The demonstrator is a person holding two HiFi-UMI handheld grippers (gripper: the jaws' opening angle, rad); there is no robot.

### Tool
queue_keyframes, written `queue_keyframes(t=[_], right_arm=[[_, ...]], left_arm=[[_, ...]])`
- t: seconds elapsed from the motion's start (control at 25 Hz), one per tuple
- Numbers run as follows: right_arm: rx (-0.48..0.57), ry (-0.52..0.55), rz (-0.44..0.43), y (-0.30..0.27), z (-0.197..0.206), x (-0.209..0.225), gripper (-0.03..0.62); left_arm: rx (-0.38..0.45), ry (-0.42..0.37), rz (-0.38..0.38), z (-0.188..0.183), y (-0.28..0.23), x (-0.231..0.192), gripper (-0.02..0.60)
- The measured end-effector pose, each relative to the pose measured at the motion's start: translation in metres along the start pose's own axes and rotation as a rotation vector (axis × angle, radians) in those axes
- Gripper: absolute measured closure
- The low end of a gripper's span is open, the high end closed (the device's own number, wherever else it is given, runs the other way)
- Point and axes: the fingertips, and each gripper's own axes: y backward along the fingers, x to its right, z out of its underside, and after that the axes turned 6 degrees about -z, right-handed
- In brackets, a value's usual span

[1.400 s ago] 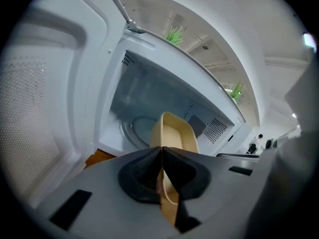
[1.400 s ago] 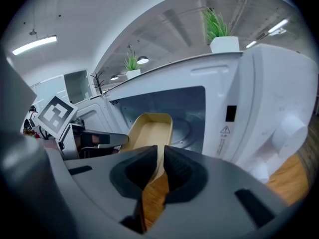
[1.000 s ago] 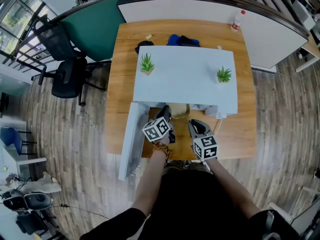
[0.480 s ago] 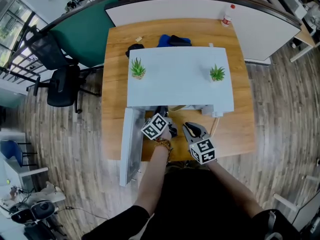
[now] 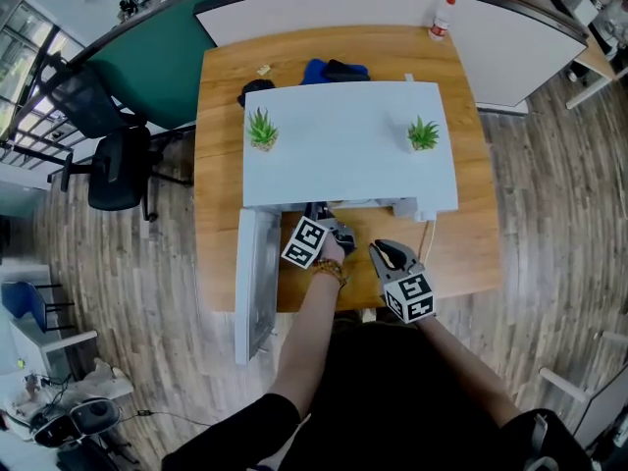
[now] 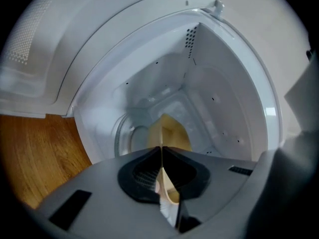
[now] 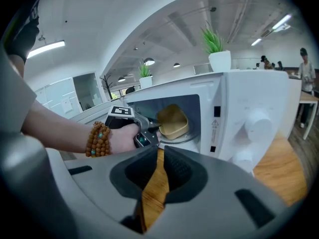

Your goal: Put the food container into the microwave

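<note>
The tan food container (image 7: 173, 121) is tilted inside the white microwave (image 7: 249, 113), just above the glass turntable (image 6: 127, 138). My left gripper (image 7: 149, 129) reaches into the cavity, shut on the container's (image 6: 169, 133) near rim. In the head view the left gripper (image 5: 329, 219) is at the microwave's (image 5: 343, 150) mouth and the container is hidden under the top. My right gripper (image 5: 385, 253) hangs in front of the microwave, right of the left hand, shut with nothing in it.
The microwave door (image 5: 257, 283) stands swung open to the left over the table edge. Two small potted plants (image 5: 261, 128) (image 5: 423, 133) sit on the microwave's top. A blue cloth (image 5: 316, 71) lies behind it, a bottle (image 5: 442, 16) at the far right, and an office chair (image 5: 118, 155) left of the table.
My left gripper has pushed forward into the microwave with the container, which has gone out of sight in the head view. The right gripper has stayed about where it was.
</note>
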Motion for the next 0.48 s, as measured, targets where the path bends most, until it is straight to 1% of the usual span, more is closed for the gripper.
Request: queue_keyframes(t=[0.2,0.4,0.48], right_arm=[[-0.003,0.001,0.010,0.007,0.002,0.005,0.546],[0.009,0.003,0.024,0.012,-0.002,0.008,0.546],[0.008,0.007,0.021,0.012,-0.003,0.006,0.546]], left_arm=[[0.053,0.108,-0.018,-0.004,0.000,-0.011,0.546],[0.106,0.231,-0.015,-0.009,0.002,-0.020,0.546],[0.113,0.265,-0.003,-0.009,0.002,-0.022,0.546]])
